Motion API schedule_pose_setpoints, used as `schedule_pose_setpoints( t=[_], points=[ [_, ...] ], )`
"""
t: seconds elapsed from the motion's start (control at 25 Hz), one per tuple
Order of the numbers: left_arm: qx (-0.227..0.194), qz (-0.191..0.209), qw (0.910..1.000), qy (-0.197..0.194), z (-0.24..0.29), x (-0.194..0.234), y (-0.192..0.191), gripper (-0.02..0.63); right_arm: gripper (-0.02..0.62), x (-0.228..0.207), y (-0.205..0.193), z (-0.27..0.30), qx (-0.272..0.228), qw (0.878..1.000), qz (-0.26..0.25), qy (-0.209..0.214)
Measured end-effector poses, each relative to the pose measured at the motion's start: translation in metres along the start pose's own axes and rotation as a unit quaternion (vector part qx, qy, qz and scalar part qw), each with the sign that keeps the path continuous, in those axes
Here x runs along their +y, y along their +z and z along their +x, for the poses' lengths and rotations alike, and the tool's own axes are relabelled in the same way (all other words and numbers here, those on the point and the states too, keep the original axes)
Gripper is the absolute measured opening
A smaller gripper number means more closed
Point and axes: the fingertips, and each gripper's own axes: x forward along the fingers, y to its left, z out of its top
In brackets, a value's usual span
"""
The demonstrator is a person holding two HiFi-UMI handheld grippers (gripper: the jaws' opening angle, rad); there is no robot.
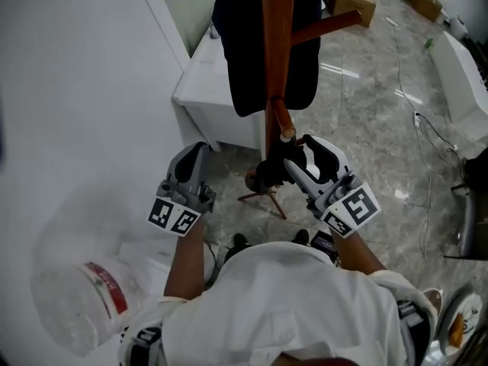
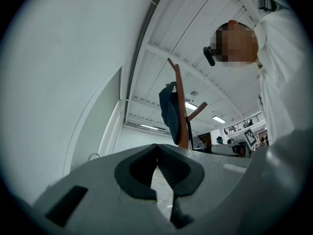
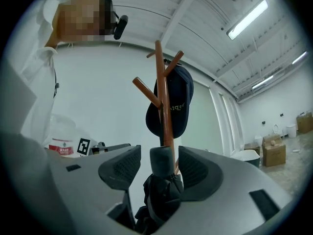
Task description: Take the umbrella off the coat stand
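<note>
Jaws of the right gripper [image 3: 160, 152] are seen standing apart, with the black folded fabric umbrella [image 3: 161, 182] upright between them. A gap is visible on each side of its dark cylindrical end, so it is not pinched by the pads. In the head view this gripper is held close against the tall brown wooden coat stand [image 1: 276, 44], and the umbrella is found beside the pole, just under a short peg; whether it hangs from that peg cannot be told. The left gripper [image 2: 157, 146] is closed, its tips meeting with nothing between them, and it is held to the left of the pole, apart from the umbrella. A dark navy cloth cap [image 3: 178, 106] is hung high on the stand. A grey marbled floor [image 1: 366, 128] is seen beneath.
</note>
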Motion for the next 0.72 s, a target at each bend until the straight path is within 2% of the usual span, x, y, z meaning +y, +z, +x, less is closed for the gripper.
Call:
schedule_pose_setpoints(
  t=[0.28,0.4,0.72],
  points=[
    [-0.001,-0.016,0.9998,0.009,-0.015,0.014,-0.004,0.015,0.218,0.001,-0.009,0.023,0.032,0.999,-0.006,0.0],
    [-0.002,-0.021,0.9996,0.016,-0.019,0.017,-0.004,0.015,0.218,-0.004,-0.009,0.027,0.039,0.999,-0.012,-0.014],
    [0.001,-0.022,0.9997,0.009,-0.018,0.015,-0.007,0.015,0.216,-0.008,-0.024,0.03,0.072,0.997,-0.004,-0.02]
  ],
)
